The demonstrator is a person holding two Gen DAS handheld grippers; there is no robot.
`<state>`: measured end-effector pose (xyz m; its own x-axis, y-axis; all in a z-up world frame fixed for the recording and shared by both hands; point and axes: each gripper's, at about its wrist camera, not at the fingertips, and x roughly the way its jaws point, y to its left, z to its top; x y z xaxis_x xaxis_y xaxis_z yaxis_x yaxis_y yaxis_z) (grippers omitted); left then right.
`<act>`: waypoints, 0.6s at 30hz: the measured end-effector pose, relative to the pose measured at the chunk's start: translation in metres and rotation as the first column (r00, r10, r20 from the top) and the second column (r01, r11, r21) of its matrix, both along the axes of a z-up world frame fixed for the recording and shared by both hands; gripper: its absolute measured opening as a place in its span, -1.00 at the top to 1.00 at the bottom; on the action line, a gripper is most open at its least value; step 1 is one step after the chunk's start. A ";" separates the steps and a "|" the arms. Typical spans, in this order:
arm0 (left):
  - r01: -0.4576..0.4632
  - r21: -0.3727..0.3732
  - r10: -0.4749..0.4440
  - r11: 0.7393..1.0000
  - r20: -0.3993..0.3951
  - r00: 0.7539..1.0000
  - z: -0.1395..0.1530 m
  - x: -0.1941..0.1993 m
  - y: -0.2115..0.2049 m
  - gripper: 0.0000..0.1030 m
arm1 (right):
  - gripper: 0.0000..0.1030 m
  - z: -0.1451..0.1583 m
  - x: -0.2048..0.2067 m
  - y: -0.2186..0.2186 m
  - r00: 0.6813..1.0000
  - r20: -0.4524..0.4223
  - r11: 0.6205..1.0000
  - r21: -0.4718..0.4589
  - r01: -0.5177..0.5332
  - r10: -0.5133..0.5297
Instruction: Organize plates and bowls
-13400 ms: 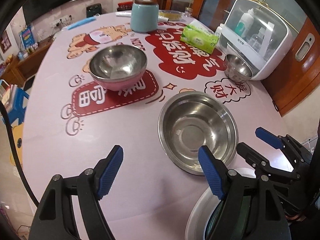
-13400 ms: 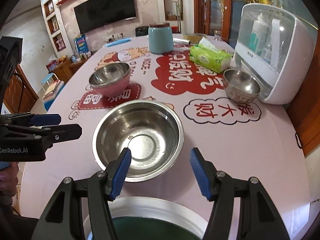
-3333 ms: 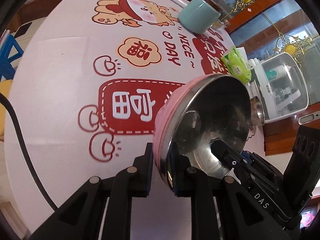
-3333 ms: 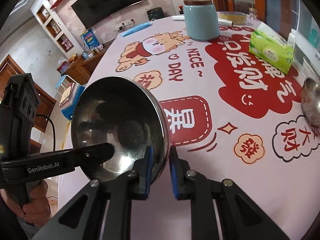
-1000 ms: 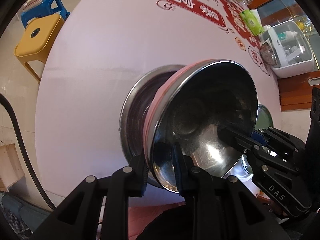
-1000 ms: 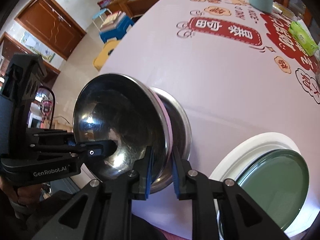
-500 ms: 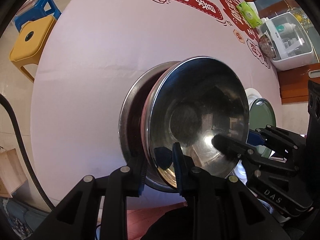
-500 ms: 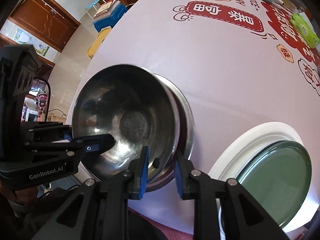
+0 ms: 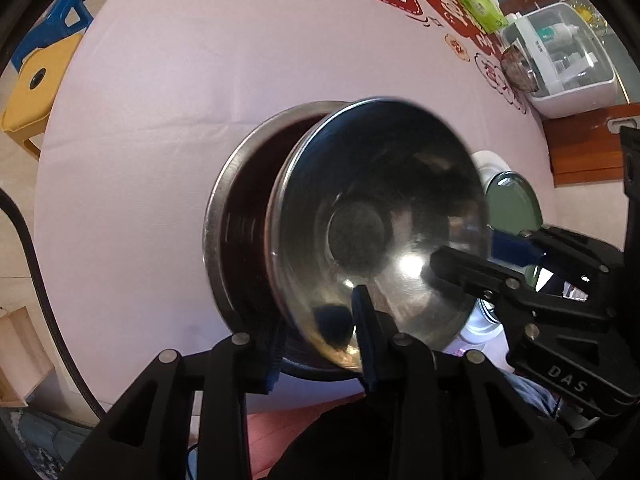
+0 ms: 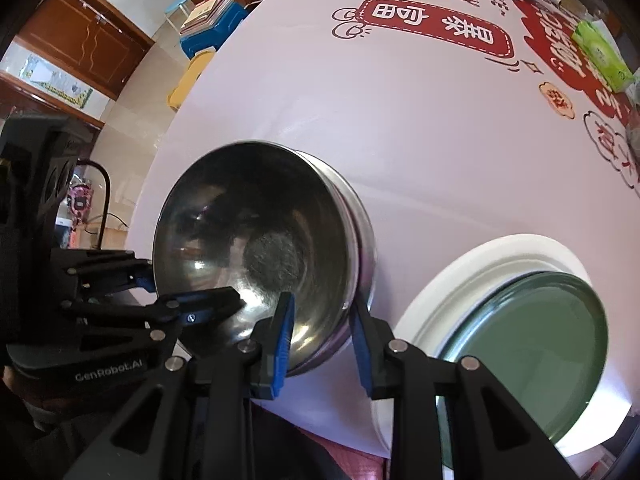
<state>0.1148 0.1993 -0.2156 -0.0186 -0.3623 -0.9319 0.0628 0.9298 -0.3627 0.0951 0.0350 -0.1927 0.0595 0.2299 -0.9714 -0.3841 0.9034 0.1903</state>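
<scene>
Left wrist: fingers (image 9: 362,336) astride bowl (image 9: 376,220)

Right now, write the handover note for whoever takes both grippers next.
Left gripper: jaws just opening, straddling the near rim of the pink-sided steel bowl, pads off it.
Right gripper: likewise opening across the opposite rim.
Done: that bowl sits nested in the wide stainless steel bowl at the table's near edge.
Beside it: green glass plate on the white plate.
Left: the small steel bowl by the white sterilizer box, unstacked.
</scene>
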 end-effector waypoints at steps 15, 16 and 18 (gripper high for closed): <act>0.010 0.023 -0.010 1.000 -0.018 1.000 0.022 0.004 0.014 0.11 | 0.10 0.014 0.001 -0.021 0.999 0.037 0.994 0.109 0.027 -0.031; 0.012 0.023 -0.012 1.000 -0.010 1.000 0.026 0.006 0.015 0.06 | 0.10 0.017 0.002 -0.021 0.998 0.047 0.992 0.121 0.029 -0.035; 0.016 0.024 -0.016 1.000 0.003 1.000 0.033 0.009 0.016 0.05 | 0.10 0.022 0.005 -0.021 0.997 0.065 0.990 0.140 0.031 -0.040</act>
<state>0.1238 0.2153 -0.1825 -0.0216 -0.3396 -0.9403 0.0791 0.9370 -0.3402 0.0999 0.0135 -0.1704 0.1342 0.3590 -0.9236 -0.3684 0.8833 0.2899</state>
